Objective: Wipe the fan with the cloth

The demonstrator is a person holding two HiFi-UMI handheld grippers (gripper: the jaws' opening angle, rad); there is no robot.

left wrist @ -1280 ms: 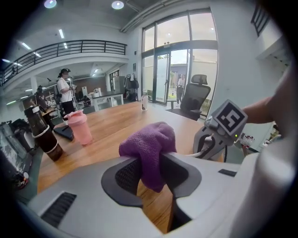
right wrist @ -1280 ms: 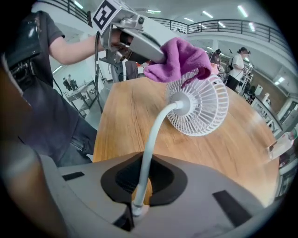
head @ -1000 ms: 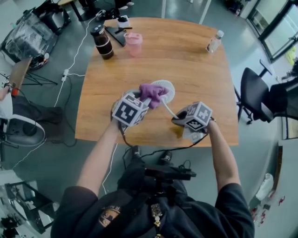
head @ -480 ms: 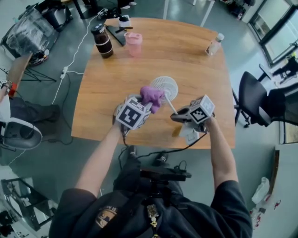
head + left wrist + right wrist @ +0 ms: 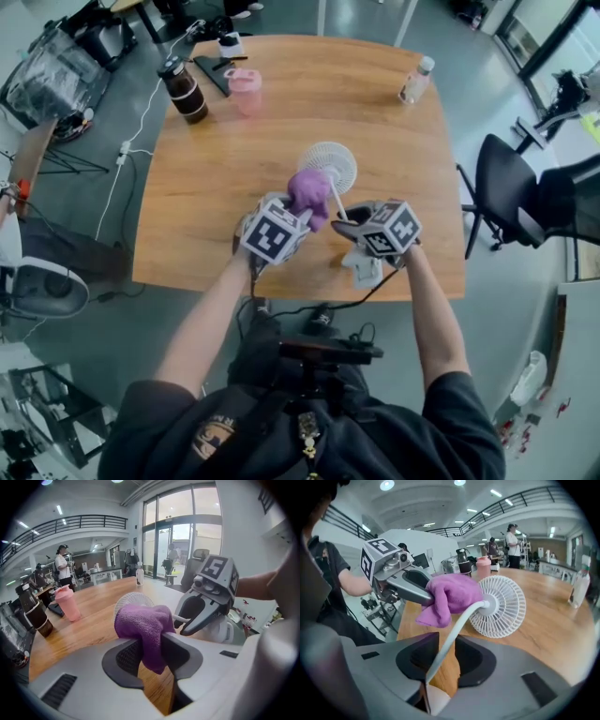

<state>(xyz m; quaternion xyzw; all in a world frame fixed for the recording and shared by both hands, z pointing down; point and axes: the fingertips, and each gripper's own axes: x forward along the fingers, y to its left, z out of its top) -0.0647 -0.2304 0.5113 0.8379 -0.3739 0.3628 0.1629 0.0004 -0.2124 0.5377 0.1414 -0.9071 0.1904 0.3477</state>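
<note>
Pinching purple cloth (image 5: 143,623) in left hand-held gripper (image 5: 151,653); just been opening right hand-held gripper (image 5: 446,656), spread loose round fan stem (image 5: 457,626). Risks dropping fan (image 5: 504,606) under wiping push.

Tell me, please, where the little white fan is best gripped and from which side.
The fan is probably best taken by its thin white stem, from the near end, jaws closing across it. The stem is narrow enough to pinch, while the round grille head is wide and has the purple cloth against it.
</note>
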